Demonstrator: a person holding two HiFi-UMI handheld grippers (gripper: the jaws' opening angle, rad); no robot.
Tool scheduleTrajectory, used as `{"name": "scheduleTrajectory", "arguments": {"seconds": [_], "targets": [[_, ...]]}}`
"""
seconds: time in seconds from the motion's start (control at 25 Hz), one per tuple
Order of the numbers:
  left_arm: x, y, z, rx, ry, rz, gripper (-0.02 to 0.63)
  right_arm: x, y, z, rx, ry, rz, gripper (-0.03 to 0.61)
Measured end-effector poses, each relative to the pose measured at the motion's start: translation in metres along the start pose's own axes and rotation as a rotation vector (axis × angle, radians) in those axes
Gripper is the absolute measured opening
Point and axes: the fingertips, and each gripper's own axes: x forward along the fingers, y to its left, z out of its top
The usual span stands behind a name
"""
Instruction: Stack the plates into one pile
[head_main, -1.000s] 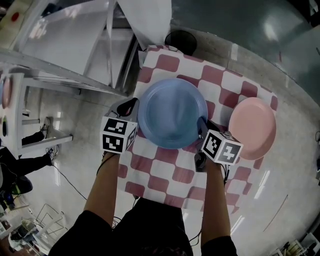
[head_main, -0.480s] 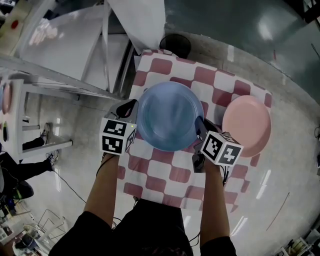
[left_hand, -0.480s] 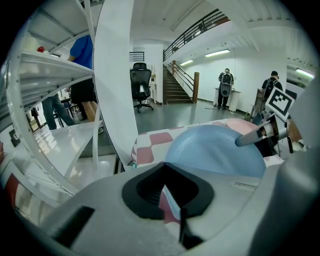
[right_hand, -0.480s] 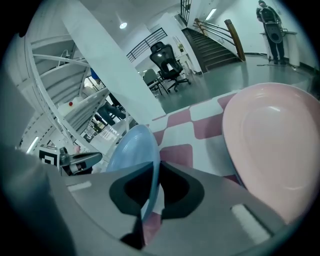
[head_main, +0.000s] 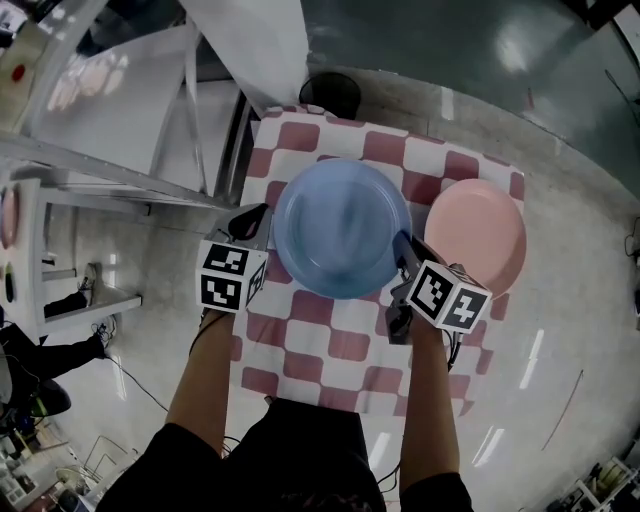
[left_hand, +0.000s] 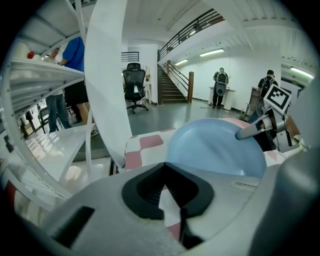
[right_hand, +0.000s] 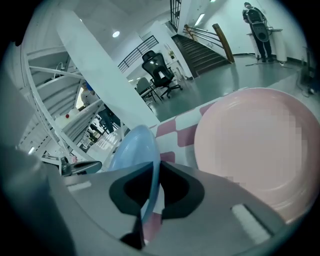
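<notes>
1. Right gripper (right_hand: 150, 192): jaws closed tight on the near rim of the blue plate (head_main: 342, 228). The rim runs edge-on through the gap.
2. Left gripper (left_hand: 169, 197): jaws a narrow slit apart, with only the checkered cloth (head_main: 330, 345) visible through the gap. Nothing is gripped. In the head view its tips sit just beside the blue plate's left rim. Contact with the rim is hard to call; it looks apart.
3. The blue plate is over the middle of the cloth, carried by the right gripper alone. The left gripper view shows it tilted, with the face turned toward the left gripper. It is probably off the cloth, but the underside gap isn't clearly visible.
4. The pink plate (head_main: 475, 235) lies flat on the cloth to the right of the blue plate, near but not overlapping. Nothing is on it.
5. The plates are not stacked yet.
</notes>
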Motion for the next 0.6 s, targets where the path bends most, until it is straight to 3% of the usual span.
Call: {"name": "scheduleTrajectory", "arguments": {"seconds": [0.6], "targets": [[0.023, -0.070, 0.040, 0.085, -0.009, -0.108, -0.002, -0.071, -0.061, 0.035, 0.091, -0.121, -0.080, 0.034]]}}
